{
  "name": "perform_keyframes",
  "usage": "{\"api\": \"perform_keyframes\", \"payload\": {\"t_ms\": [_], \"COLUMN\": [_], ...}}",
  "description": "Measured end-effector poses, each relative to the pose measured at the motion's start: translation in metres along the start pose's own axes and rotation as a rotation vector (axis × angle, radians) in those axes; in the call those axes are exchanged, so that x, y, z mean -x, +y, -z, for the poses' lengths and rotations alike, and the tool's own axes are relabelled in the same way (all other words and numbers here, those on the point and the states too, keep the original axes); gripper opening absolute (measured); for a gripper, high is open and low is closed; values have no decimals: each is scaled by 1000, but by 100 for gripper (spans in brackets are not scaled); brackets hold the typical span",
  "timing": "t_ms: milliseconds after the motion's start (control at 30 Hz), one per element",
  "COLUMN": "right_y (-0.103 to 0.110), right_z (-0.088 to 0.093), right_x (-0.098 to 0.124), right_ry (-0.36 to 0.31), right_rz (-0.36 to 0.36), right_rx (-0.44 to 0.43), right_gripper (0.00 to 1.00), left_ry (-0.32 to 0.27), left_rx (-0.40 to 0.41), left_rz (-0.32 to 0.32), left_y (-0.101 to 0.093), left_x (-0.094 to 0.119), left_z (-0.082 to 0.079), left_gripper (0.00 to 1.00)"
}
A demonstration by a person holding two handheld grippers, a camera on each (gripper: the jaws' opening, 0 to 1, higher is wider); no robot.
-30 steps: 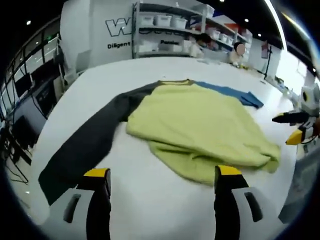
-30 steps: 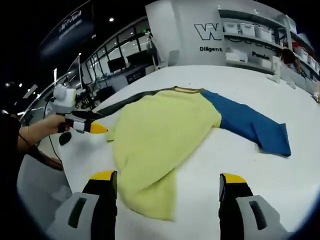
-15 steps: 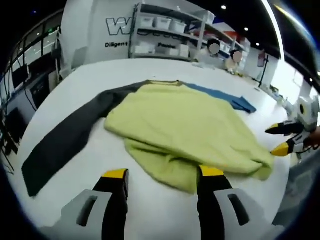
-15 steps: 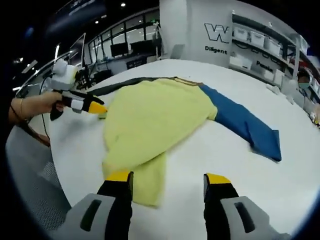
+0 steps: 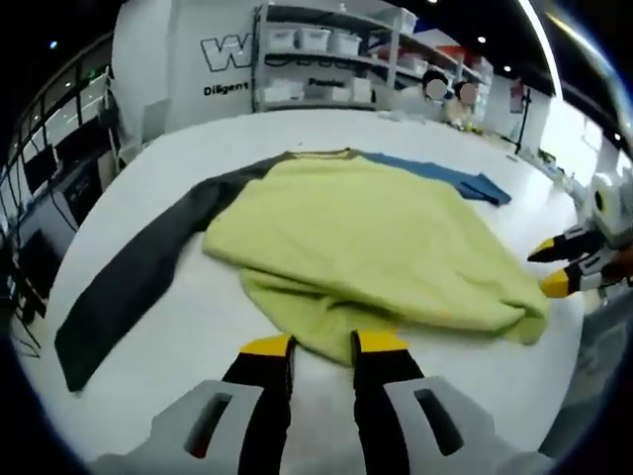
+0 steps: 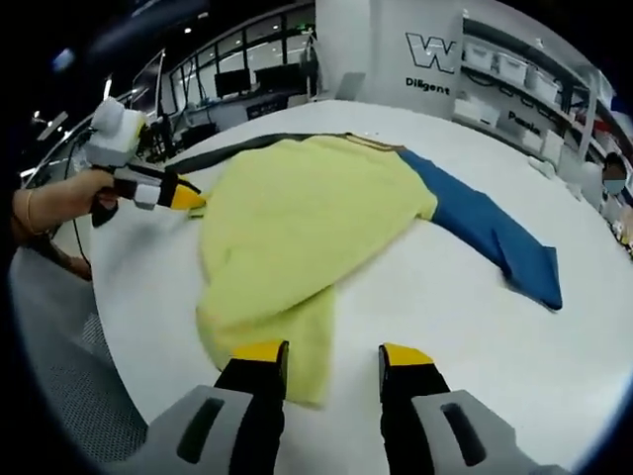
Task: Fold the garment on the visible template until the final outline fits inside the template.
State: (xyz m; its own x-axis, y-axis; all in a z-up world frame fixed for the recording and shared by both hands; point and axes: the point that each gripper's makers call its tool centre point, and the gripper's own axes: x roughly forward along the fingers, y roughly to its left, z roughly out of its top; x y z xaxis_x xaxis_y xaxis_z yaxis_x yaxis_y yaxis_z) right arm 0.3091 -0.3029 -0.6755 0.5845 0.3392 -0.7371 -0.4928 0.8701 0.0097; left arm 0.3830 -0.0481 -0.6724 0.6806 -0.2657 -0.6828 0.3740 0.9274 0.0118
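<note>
In the left gripper view, I am looking along my left tool (image 5: 323, 344) at the sweater (image 5: 376, 247), which is lying spread over the middle of the white table (image 5: 198, 327). Its yellow-green body is bunched toward the near edge, its dark grey sleeve (image 5: 138, 272) is stretching out toward one side of the table and its blue sleeve (image 5: 450, 181) toward the far side. I cannot make out a template under the cloth. I am holding the left tool low at the near hem, which I judge to be the place to catch the fabric for a fold. Its jaws are narrowed to a slim gap, with the yellow tips right at the hem's edge; whether any cloth is pinched between them I cannot tell. My right tool (image 5: 554, 269) is coming in at the hem's other end.

In the right gripper view, I am pointing my right tool (image 6: 321, 354) at the lower corner of the yellow-green body (image 6: 297, 223). The jaws are narrow but parted, one tip sitting at the fabric's edge and the other over bare table, gripping nothing that I can see. My left tool (image 6: 183, 198), held in my hand (image 6: 59, 203), is touching the hem near the table's edge. The blue sleeve (image 6: 495, 237) is lying flat on the table, away from both tools.
</note>
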Motion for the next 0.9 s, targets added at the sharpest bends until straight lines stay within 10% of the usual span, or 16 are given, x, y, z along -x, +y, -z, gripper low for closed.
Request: {"api": "perform_keyframes", "payload": {"t_ms": [567,900], "right_y": [8,-2], "right_z": [10,-2], "right_x": [0,12], "right_ry": [58,27], "right_rz": [9,26], "right_rx": [52,20], "right_gripper": [0,0], "left_ry": [14,3], "left_rx": [72,73], "left_rz": [35,49], "left_y": [-1,11], "left_x": [1,20], "left_z": [2,-2], "left_gripper": [1,1]}}
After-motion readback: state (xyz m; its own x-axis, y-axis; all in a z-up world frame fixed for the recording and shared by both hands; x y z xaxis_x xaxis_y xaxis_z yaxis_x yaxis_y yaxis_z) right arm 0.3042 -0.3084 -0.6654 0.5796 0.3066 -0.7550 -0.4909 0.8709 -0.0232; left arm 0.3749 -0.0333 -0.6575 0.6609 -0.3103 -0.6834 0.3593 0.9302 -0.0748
